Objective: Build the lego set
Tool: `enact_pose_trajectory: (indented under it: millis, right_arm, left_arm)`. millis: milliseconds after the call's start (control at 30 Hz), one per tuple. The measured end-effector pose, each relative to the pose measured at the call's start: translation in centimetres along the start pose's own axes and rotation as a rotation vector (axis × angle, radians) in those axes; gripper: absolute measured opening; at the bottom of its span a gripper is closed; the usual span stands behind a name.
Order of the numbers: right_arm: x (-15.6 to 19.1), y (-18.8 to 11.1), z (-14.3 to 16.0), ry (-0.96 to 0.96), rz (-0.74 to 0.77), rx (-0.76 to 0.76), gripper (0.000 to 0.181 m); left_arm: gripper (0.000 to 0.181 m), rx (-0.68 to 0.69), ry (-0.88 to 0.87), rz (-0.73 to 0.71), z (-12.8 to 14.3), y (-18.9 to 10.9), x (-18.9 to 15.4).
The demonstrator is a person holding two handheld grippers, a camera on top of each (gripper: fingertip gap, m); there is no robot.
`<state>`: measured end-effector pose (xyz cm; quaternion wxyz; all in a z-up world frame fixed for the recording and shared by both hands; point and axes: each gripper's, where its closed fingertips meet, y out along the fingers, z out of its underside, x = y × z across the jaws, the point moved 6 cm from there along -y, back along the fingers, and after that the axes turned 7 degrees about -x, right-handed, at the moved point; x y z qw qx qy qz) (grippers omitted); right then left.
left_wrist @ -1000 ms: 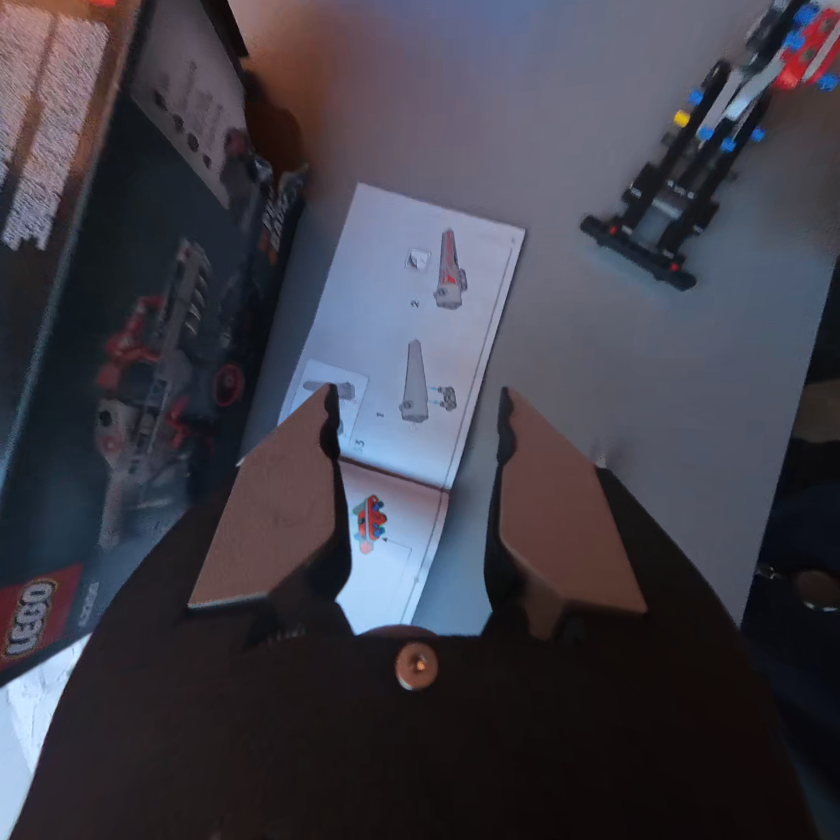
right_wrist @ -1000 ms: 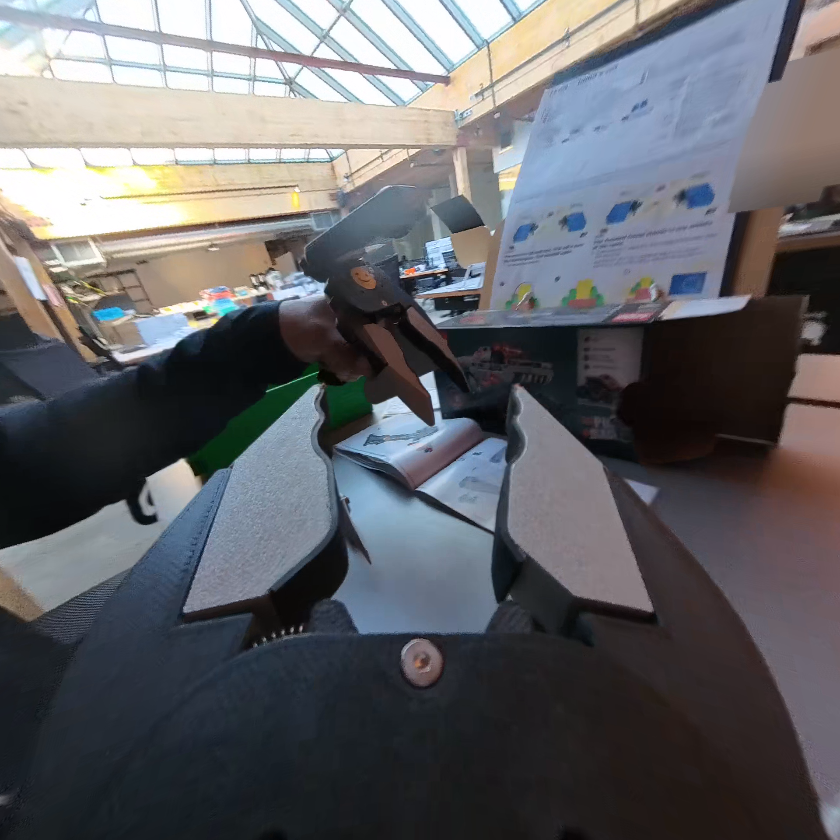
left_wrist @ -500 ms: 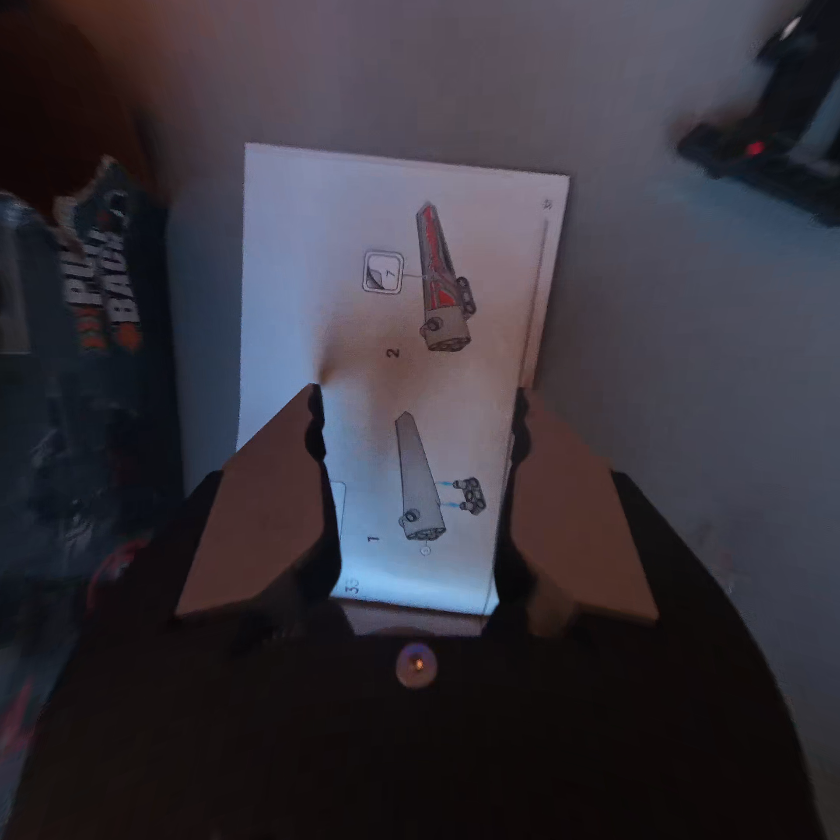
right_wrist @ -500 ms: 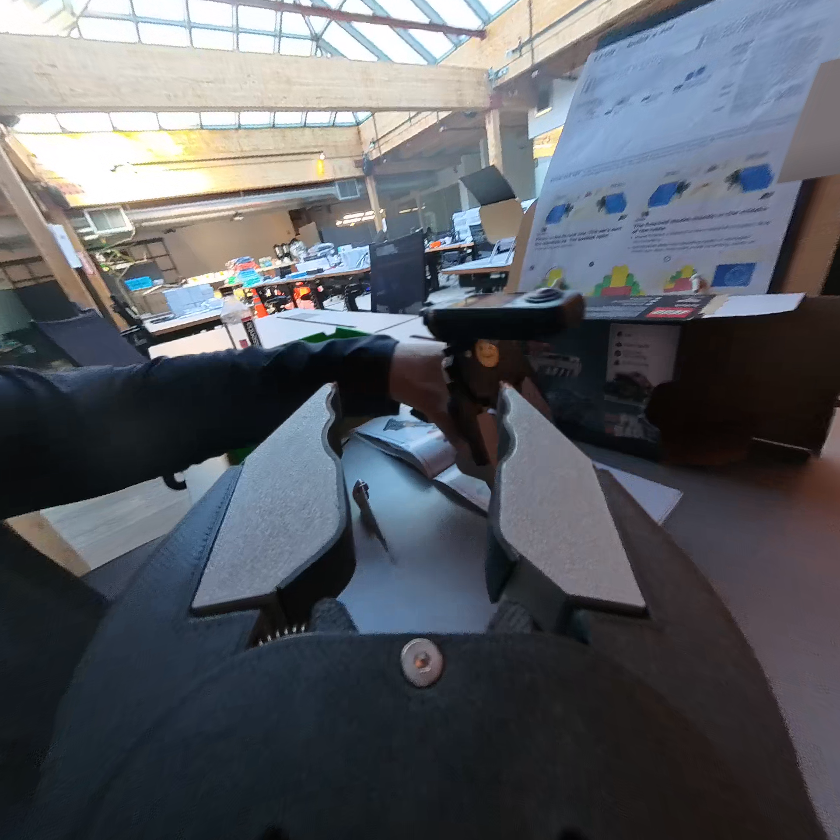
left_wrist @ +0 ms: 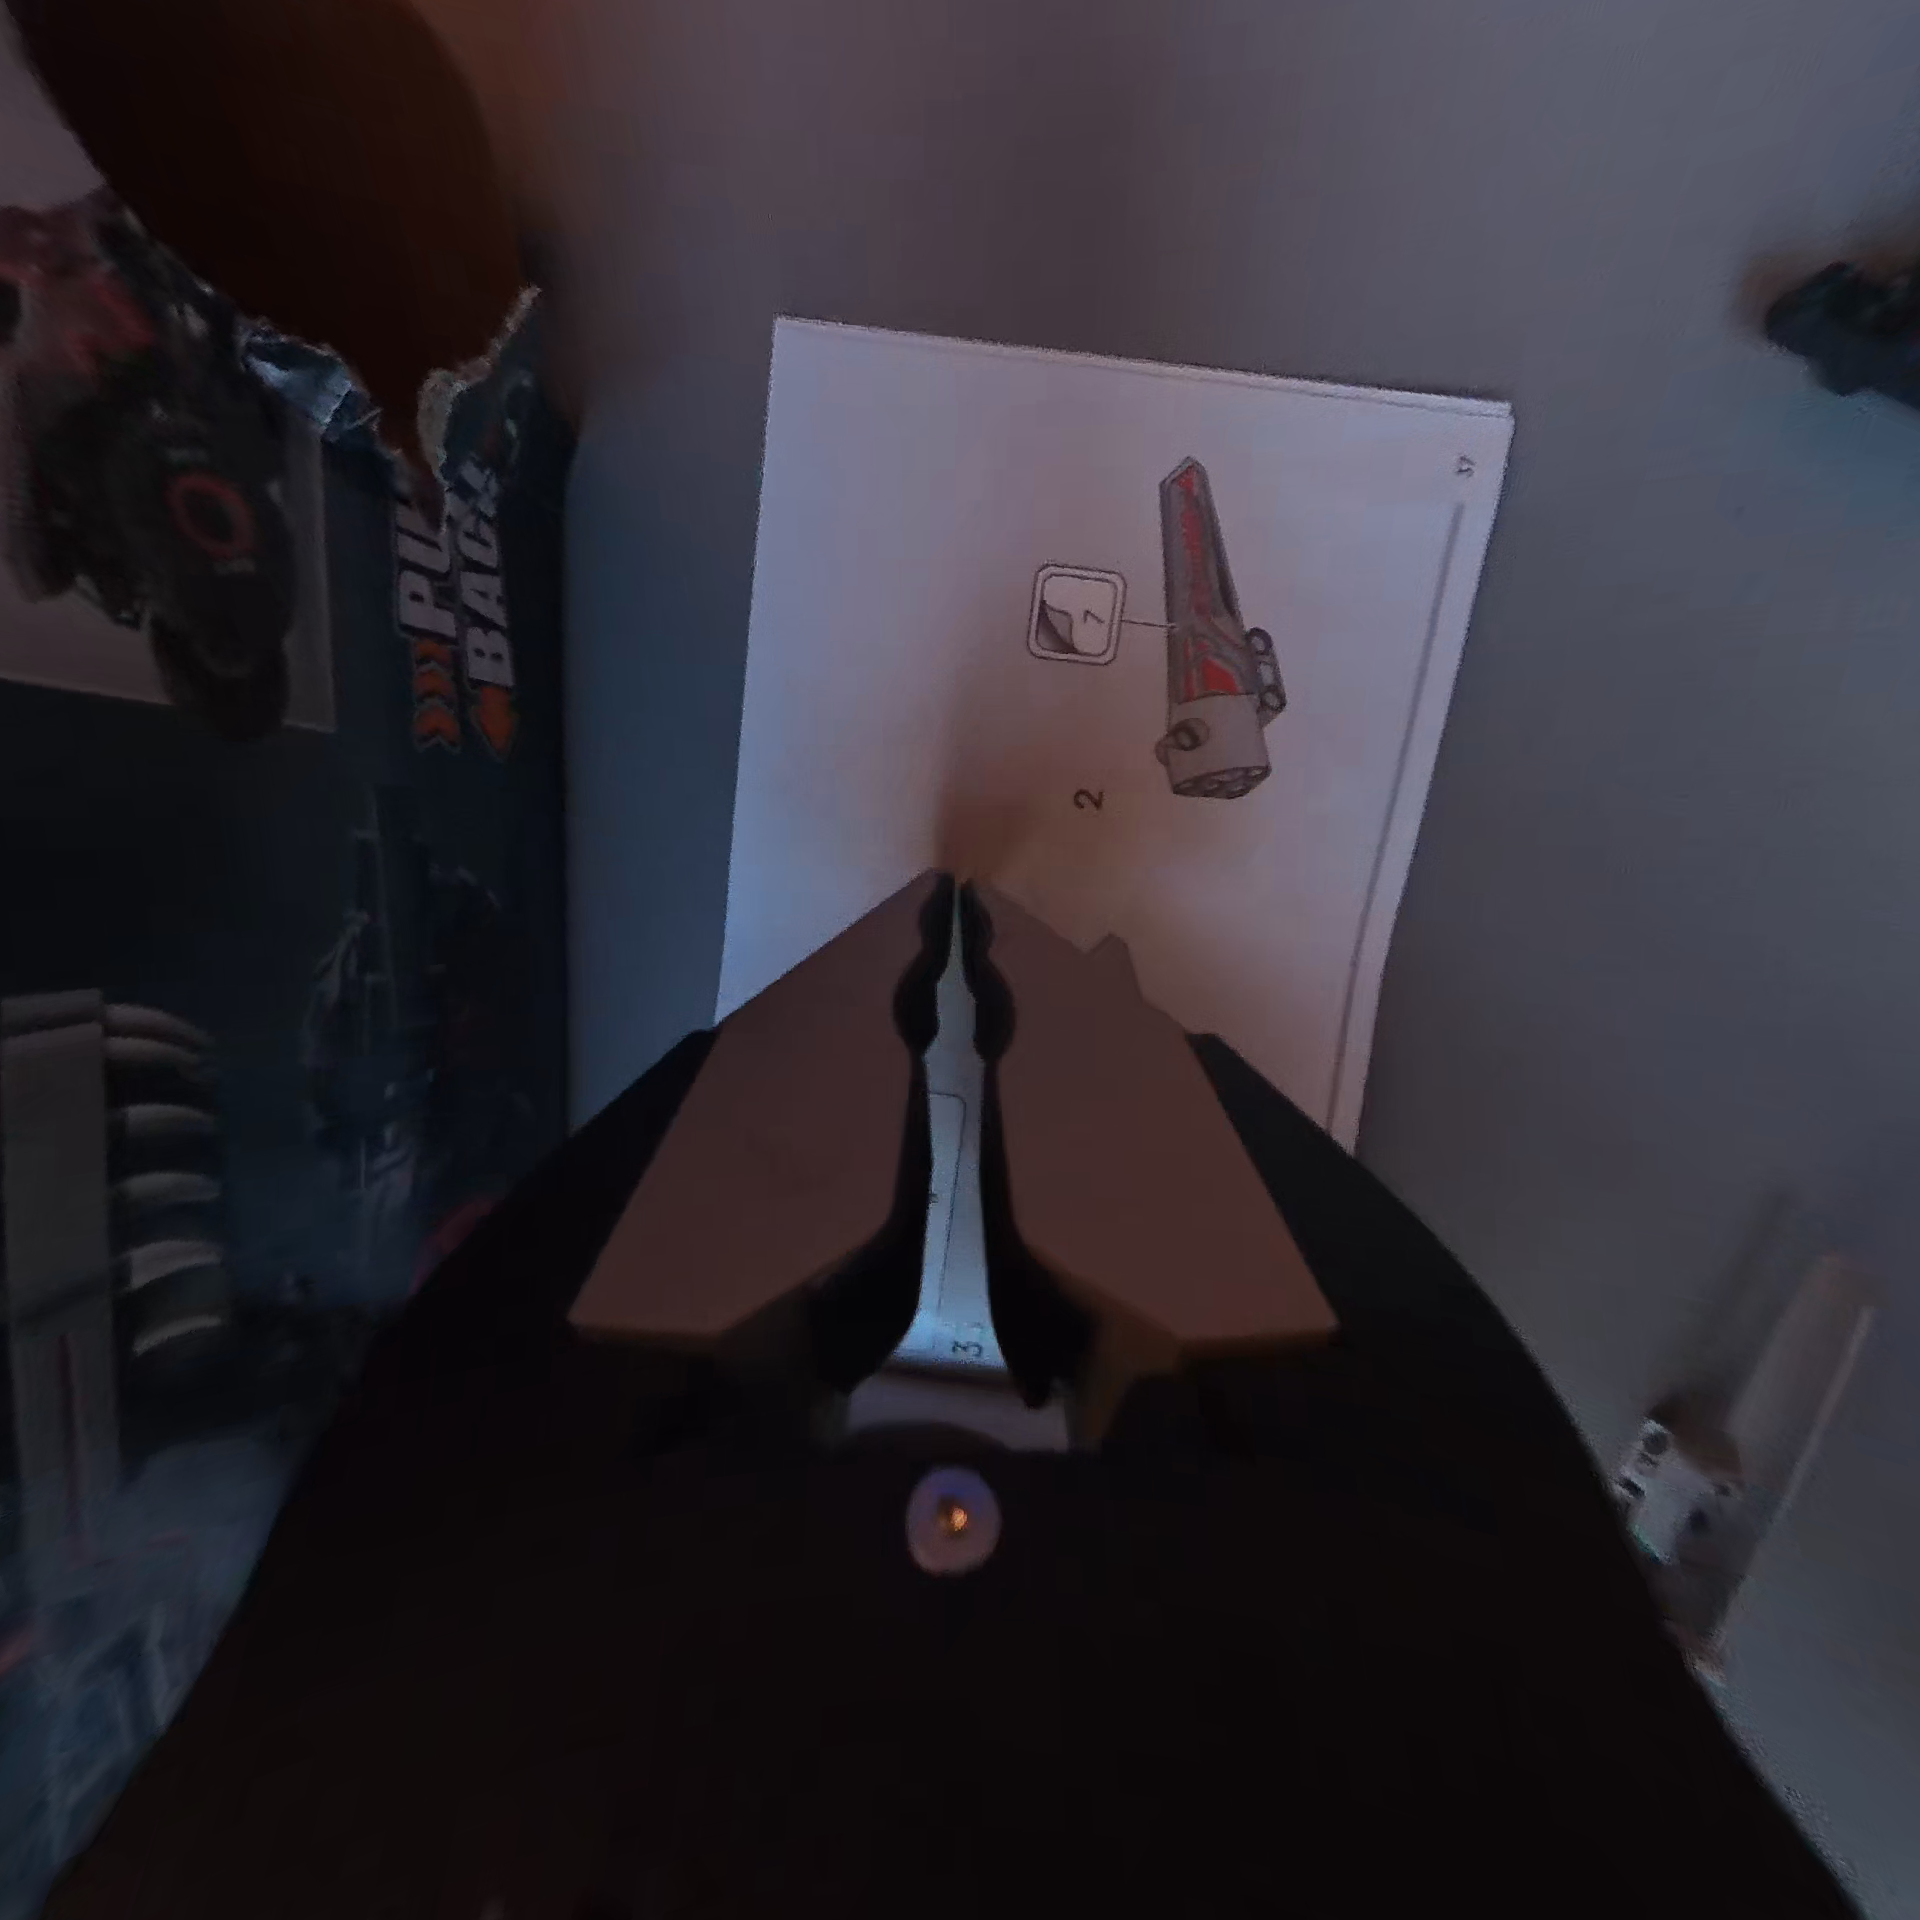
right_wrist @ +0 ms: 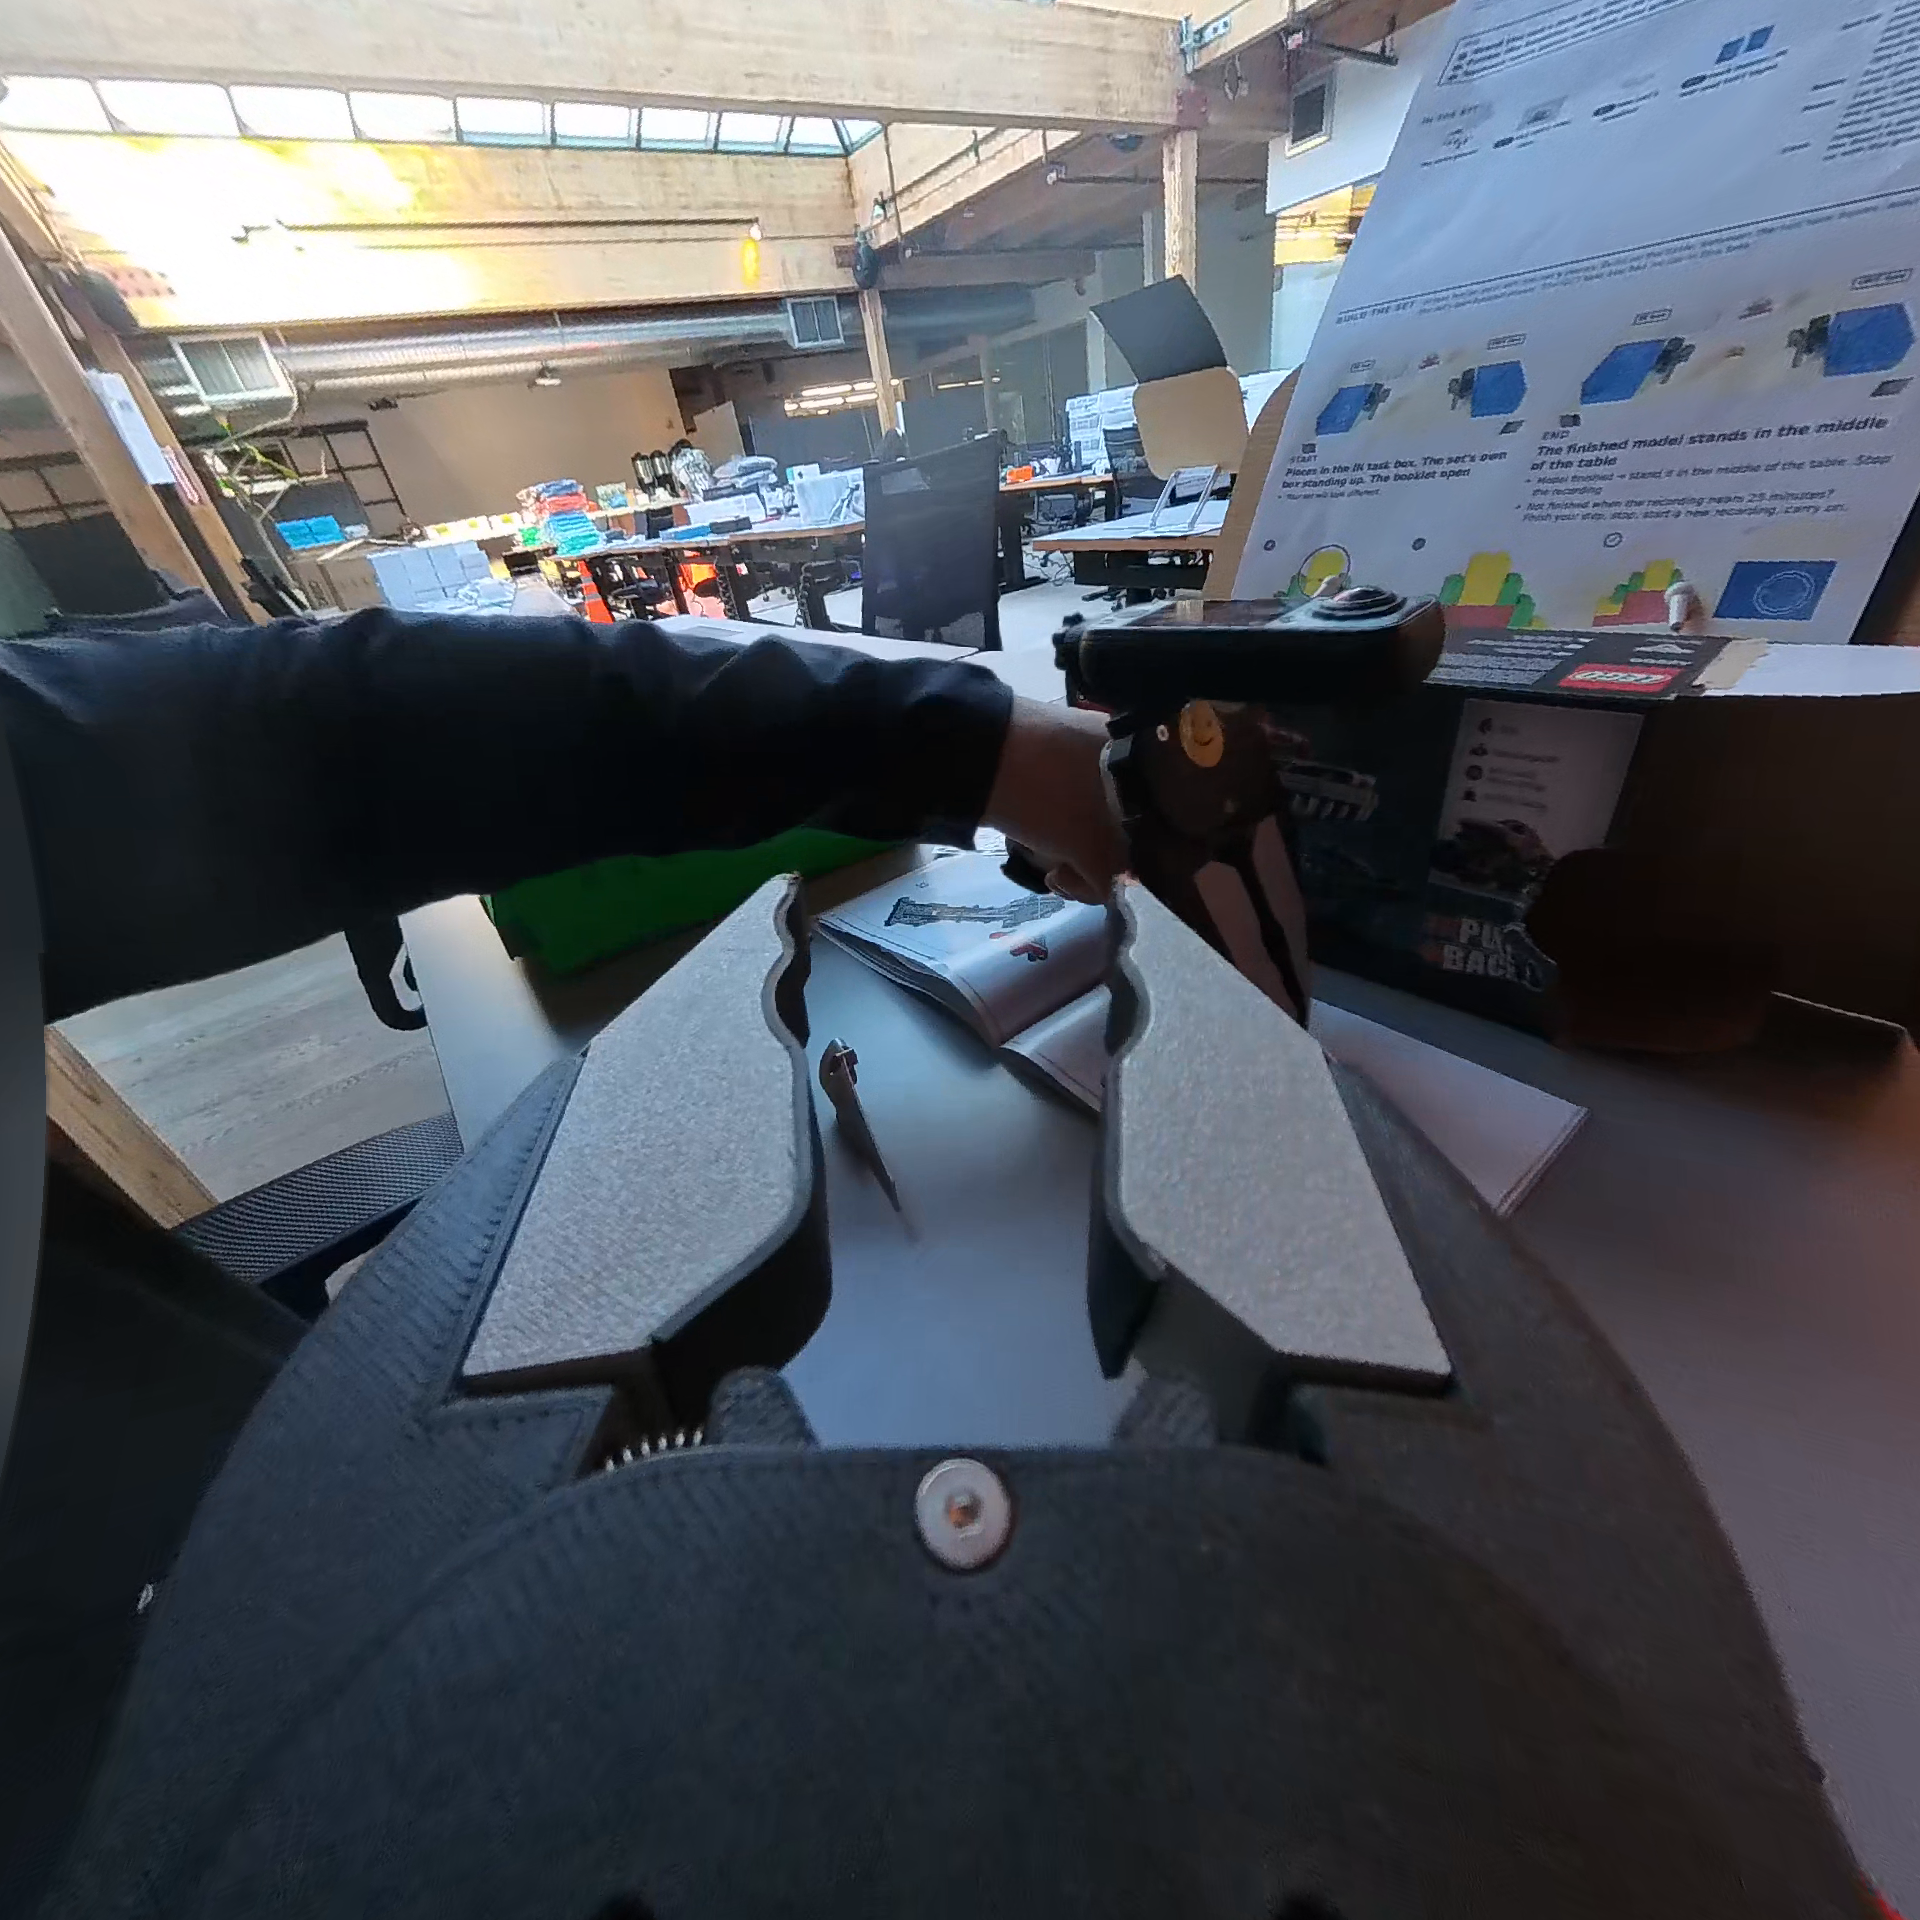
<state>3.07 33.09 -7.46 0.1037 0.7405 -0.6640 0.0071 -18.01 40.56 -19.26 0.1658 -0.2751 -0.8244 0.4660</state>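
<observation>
The open instruction booklet (left_wrist: 1122, 623) lies flat on the grey table (left_wrist: 1662, 935). My left gripper (left_wrist: 954, 885) points down at its right page, jaws closed, tips pinching the paper, which puckers there. In the right wrist view the booklet (right_wrist: 987, 956) has this left gripper (right_wrist: 1262, 935) standing on it, held by a hand in a dark sleeve. My right gripper (right_wrist: 956, 956) is open and empty above the table. A long grey tapered piece (right_wrist: 857, 1122) lies between its fingers; it also shows in the left wrist view (left_wrist: 1745, 1434). The black partly built model (left_wrist: 1849, 322) is at the far right.
The dark set box (left_wrist: 260, 727) stands left of the booklet, its torn flap open; it also shows in the right wrist view (right_wrist: 1507, 831). A printed poster (right_wrist: 1610, 312) leans behind it. A green sheet (right_wrist: 644, 894) lies at the table's far edge, with office desks beyond. My right fingertips sit around 25 cm from my left ones. Both grippers' tips are roughly 15 cm from the black partly built model (left_wrist: 1849, 322).
My left gripper has moved forward and down onto the booklet's right page and has closed from open. My right gripper has stayed open and tilted down a little.
</observation>
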Motion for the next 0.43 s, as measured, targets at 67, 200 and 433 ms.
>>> enact_pose_trajectory:
  millis: [67, 200, 433]
  right_arm:
    - [-0.1, 0.0, 0.1, 0.005, 0.000, 0.003, 0.054]
    - [-0.2, 0.1, 0.1, 0.006, -0.005, 0.007, 0.054]
    - [-0.7, -1.4, -1.4, -0.050, 0.033, 0.027, 0.054]
  left_arm:
    - [0.026, -0.001, -0.057, 0.119, -0.5, -0.3, -1.0]
    - [0.086, -0.032, -0.156, 0.165, -2.7, -1.4, -1.2]
    - [0.092, 0.117, -0.046, 0.076, -2.3, 0.6, -1.7]
